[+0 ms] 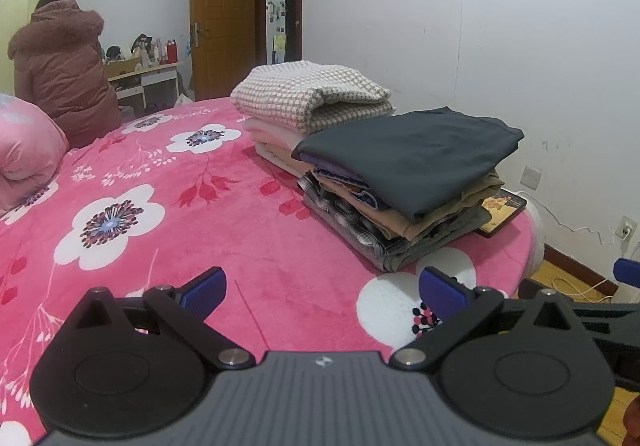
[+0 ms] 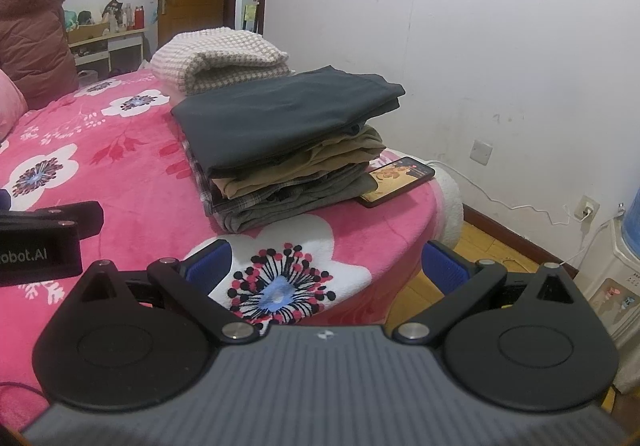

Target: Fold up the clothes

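Both jaws are spread wide with nothing in them: left gripper (image 1: 322, 292) and right gripper (image 2: 326, 266) hover over the pink flowered fleece bed cover (image 1: 168, 182). Folded stack topped by a dark grey garment (image 2: 280, 114) sits near the bed's far right edge, with a checked cream knit pile (image 1: 308, 94) behind it. No loose garment visible, so I'd fetch one and spread it flat on the open bed, clear of the phone (image 2: 400, 176) at the edge.

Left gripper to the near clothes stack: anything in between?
Nothing lies between them. In the left wrist view only bare pink floral blanket separates the open left gripper from the folded stack.
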### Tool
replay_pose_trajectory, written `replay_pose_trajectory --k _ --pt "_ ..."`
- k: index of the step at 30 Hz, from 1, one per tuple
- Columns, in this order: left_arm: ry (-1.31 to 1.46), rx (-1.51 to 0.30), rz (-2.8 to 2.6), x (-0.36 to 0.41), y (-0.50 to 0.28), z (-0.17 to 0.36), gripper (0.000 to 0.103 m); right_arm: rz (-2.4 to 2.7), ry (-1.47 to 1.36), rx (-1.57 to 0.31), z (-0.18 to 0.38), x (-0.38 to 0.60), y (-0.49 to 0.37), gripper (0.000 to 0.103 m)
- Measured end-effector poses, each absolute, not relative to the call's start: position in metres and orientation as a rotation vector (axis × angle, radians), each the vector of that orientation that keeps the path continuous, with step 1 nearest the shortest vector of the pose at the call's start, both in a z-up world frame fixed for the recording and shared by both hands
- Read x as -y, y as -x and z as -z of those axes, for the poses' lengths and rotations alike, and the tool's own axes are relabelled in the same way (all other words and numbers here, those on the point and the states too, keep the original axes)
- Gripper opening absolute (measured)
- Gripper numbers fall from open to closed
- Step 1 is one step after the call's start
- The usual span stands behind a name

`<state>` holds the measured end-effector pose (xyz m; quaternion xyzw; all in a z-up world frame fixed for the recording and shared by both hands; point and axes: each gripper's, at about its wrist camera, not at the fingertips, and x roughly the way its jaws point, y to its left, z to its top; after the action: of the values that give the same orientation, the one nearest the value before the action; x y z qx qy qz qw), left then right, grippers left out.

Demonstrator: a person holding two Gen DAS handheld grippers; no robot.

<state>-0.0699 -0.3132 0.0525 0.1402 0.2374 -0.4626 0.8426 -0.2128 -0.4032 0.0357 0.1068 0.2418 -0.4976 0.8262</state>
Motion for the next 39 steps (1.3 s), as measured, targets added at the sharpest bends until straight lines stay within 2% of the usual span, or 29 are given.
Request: replay_pose_trajectory --k 39 --pt "-0.301 -0.489 0.964 0.3130 0.0694 -0.0538 0.103 1.047 -0.233 -0.509 -0.0363 0.4028 0.2100 0.102"
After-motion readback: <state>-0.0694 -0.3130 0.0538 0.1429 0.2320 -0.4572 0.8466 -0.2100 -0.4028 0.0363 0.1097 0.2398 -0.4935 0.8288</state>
